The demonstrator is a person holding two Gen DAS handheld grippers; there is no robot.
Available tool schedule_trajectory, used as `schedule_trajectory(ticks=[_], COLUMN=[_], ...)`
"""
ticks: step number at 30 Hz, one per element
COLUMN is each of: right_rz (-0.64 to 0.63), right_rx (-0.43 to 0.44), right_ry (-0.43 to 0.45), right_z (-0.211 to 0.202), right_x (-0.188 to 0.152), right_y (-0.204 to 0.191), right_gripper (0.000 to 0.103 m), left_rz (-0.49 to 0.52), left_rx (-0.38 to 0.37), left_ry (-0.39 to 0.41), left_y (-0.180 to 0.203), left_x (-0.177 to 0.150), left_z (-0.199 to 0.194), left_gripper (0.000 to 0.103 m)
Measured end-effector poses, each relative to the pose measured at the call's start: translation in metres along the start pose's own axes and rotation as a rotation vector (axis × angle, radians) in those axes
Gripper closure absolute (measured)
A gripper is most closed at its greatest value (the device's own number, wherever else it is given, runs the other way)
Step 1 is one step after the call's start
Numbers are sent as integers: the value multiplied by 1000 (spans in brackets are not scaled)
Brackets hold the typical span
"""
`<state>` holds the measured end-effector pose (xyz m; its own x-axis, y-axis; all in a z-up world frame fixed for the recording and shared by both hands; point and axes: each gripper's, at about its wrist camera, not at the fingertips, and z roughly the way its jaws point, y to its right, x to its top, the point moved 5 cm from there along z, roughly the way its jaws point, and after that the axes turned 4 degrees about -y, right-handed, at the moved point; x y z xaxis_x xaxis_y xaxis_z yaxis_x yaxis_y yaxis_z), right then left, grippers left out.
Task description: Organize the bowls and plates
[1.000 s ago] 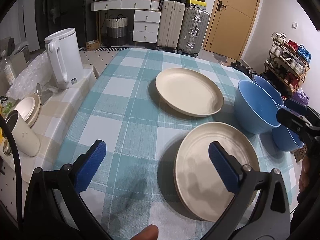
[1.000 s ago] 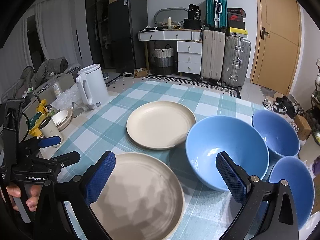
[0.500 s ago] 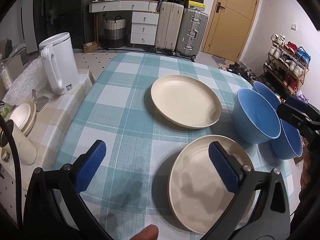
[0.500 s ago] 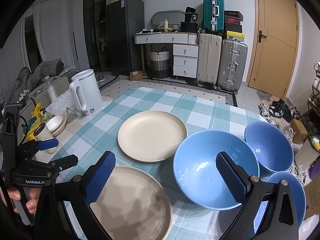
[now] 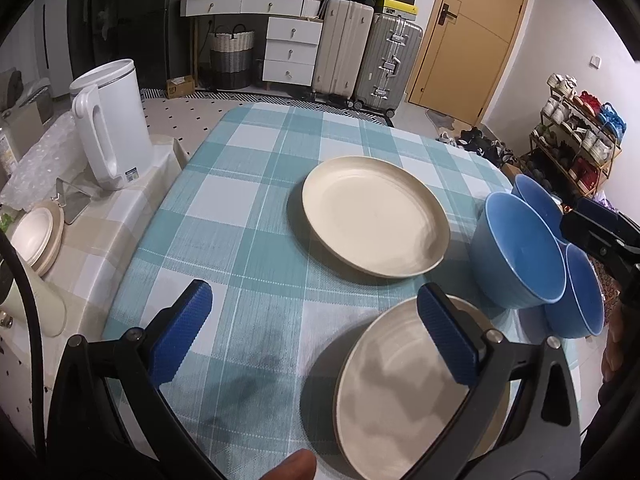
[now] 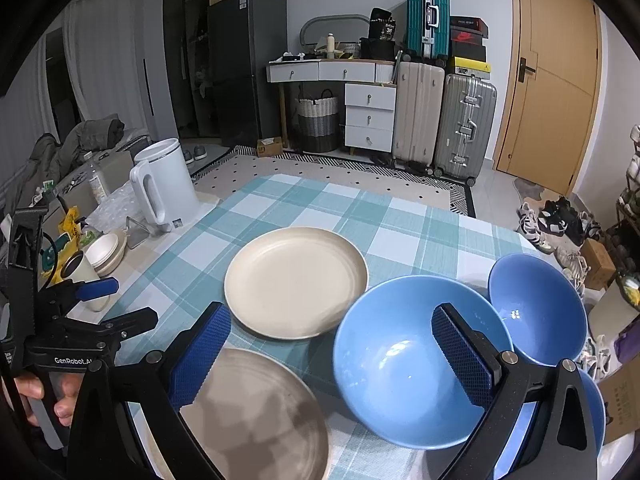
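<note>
Two cream plates lie on the checked table: a far plate [image 5: 374, 216] [image 6: 295, 282] and a near plate [image 5: 400, 396] [image 6: 256, 412]. Three blue bowls stand to their right: a large bowl [image 5: 520, 252] [image 6: 400, 364], a rear bowl [image 5: 538, 200] [image 6: 536, 308] and a front bowl [image 5: 582, 296] [image 6: 596, 412]. My left gripper [image 5: 316, 334] is open above the table's near edge, its right finger over the near plate. My right gripper [image 6: 332, 354] is open, hovering between the near plate and the large bowl. Both hold nothing.
A white kettle [image 5: 110, 124] [image 6: 162, 184] stands on a side counter at the left, with stacked cream dishes [image 5: 36, 232] and a cup [image 6: 82, 276]. Suitcases [image 6: 444, 120], drawers and a door are behind. A shoe rack [image 5: 580, 140] is at the right.
Both grippers have drawn back and up from the table, so the plates and bowls appear farther away. Nothing was grasped and the dishes did not move.
</note>
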<state>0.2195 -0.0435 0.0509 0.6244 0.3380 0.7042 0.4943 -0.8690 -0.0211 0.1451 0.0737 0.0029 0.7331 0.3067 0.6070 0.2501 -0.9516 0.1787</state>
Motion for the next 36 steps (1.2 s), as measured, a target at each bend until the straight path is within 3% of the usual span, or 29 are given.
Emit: schedule_trajectory(ticks=[12,36], right_rz=[33,10], right_rx=[10,68], right_ry=[-63,-327], right_z=[18,139], right_x=[25,58], right_y=[22,33], right_gripper=[1,1], left_rz=[7,-35], left_rx=[-2,29], left_ry=[-29,-146], left_y=[9,-10], left_x=[25,57], left_z=[17,97], left_gripper=[1,1])
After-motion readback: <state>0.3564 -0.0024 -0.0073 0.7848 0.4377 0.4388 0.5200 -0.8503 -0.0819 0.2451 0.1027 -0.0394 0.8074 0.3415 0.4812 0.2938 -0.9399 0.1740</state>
